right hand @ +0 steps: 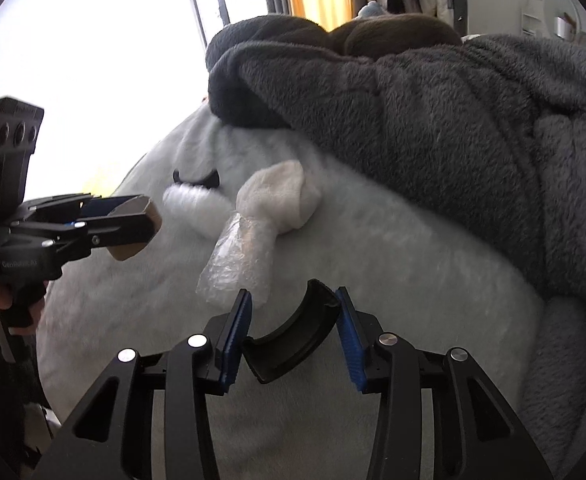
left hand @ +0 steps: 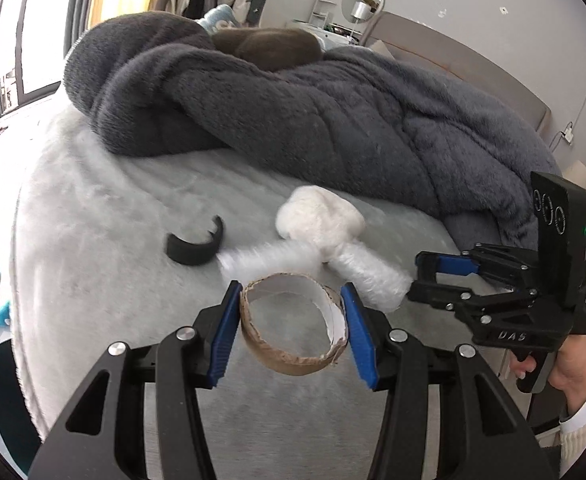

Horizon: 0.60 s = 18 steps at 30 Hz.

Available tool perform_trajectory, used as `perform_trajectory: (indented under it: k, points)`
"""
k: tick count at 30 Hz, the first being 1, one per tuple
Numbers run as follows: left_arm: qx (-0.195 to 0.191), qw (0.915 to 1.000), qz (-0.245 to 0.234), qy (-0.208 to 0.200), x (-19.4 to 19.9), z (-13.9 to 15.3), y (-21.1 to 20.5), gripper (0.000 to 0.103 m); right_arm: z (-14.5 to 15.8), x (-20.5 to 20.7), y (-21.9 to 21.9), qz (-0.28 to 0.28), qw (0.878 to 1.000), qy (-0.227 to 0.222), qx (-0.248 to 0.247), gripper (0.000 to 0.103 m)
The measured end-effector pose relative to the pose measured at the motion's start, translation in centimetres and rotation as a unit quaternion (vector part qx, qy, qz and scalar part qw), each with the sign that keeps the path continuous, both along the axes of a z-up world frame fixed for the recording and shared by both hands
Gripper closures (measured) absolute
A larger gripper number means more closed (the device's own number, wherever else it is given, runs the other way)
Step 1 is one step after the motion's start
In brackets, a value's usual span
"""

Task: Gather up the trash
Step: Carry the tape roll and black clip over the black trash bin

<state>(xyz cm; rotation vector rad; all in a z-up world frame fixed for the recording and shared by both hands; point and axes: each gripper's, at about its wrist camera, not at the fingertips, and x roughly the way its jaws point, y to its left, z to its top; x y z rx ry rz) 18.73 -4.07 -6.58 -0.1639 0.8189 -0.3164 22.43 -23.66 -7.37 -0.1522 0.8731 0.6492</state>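
A pale fluffy bedspread [left hand: 93,208] fills both views. Low centre, the left gripper [left hand: 291,326] clamps a cardboard ring [left hand: 293,360]; the right gripper [right hand: 293,336] clamps a curved black piece [right hand: 293,340]. Just beyond, nearer the right gripper, lies crumpled plastic wrap [right hand: 237,256], long axis slanting toward the upper right, then a dark blanket [left hand: 313,112].

On the bed [left hand: 93,264], the curved plastic piece [left hand: 195,247] lies at 9 o'clock of the wrapped bundle [left hand: 325,236]; the blanket [left hand: 333,120] lies behind both, at 12 o'clock.
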Motion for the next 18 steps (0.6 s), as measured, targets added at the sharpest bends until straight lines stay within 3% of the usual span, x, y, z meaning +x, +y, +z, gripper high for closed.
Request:
perform_trajectory:
  k: [12,18]
  points:
    - [0.018,0.9994,0.027,-0.013,-0.9,1.0,5.2,0.05,2.4,2.0,0.5,-0.097,0.995,-0.005,-0.004,0.06]
    - [0.02,0.9984,0.051,-0.013,-1.8,1.3,8.6,0.05,3.8,2.3,3.4,-0.094,0.995,-0.024,0.01,0.06]
